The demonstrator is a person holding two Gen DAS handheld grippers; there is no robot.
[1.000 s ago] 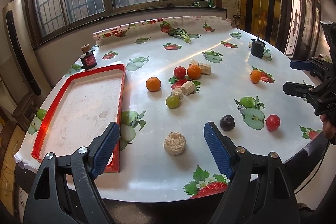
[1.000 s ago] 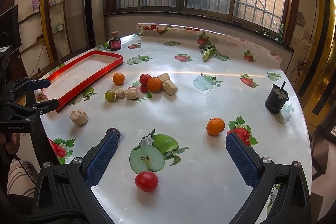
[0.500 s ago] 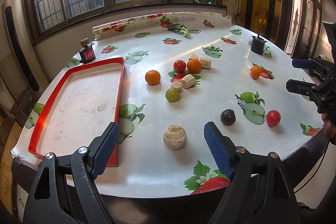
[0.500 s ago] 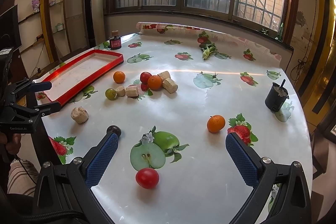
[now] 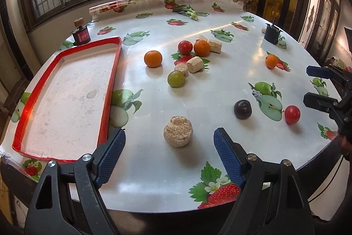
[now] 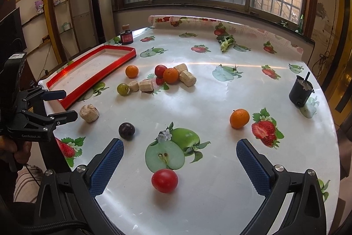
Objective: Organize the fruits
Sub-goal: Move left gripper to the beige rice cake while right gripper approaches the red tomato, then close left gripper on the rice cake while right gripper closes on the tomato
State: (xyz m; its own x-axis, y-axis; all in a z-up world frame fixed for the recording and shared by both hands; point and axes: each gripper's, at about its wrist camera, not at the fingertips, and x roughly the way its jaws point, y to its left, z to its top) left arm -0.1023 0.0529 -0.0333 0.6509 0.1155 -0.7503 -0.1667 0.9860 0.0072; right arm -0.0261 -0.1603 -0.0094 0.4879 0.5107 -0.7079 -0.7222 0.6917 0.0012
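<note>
A round table [image 5: 154, 180] under a fruit-print cloth fills both my views, barred windows behind it. In my left wrist view, the left gripper [image 5: 169, 149] hangs wide apart, holding nothing, at the lower edge, a cork-like puck [image 5: 178, 131] between its blue fingertips. The red tray [image 5: 111, 89] lies at left. Mid-frame I see an orange [image 5: 153, 58], a green fruit [image 5: 176, 78], a tomato [image 5: 185, 47] and a second orange [image 5: 202, 48] among cork blocks. A dark plum [image 5: 242, 109] sits lower right. In my right wrist view, the right gripper [image 6: 180, 158] also gapes wide and unladen, a red tomato [image 6: 164, 180] low between its fingers and a lone orange [image 6: 239, 118] at right.
</note>
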